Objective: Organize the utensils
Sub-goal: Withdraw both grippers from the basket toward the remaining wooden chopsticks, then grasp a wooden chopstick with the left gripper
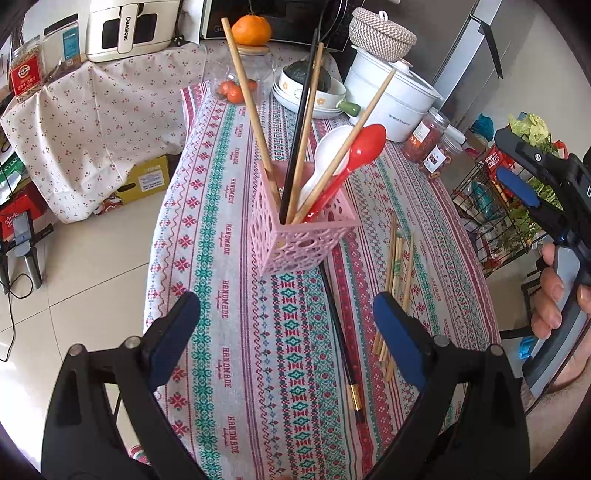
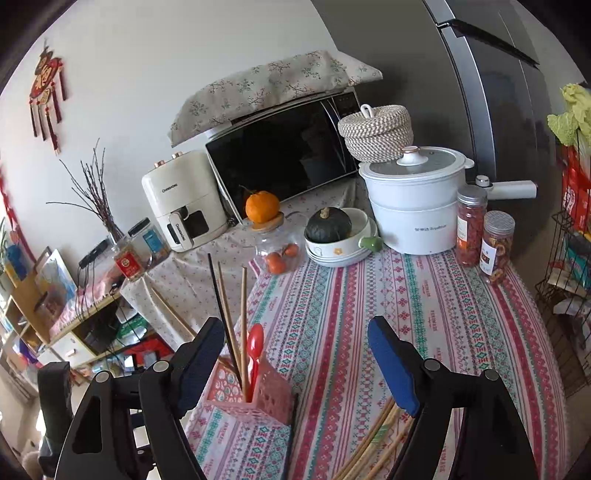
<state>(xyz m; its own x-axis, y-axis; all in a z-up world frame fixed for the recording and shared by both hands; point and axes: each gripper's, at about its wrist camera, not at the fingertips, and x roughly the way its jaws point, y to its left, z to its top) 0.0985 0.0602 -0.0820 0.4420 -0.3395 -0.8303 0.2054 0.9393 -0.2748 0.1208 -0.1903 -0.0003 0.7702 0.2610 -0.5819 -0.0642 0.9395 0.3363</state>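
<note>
Woven tablecloth (image 1: 229, 258) printed "HANDMADE", cream air fryer (image 1: 125, 29) — "CHANGHONG", probably

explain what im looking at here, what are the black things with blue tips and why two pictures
They are two hand-held claws, one in each of a person's hands, each with a camera looking along its fingers. One picture comes from the left claw, the other from the right claw. In the left picture you also see the right claw and the hand holding it. Both claws are open and hold nothing. On the patterned tablecloth stands a pink basket holding chopsticks, a red spoon and a white spoon. Still lying on the cloth are a black chopstick and some loose wooden chopsticks.
</note>
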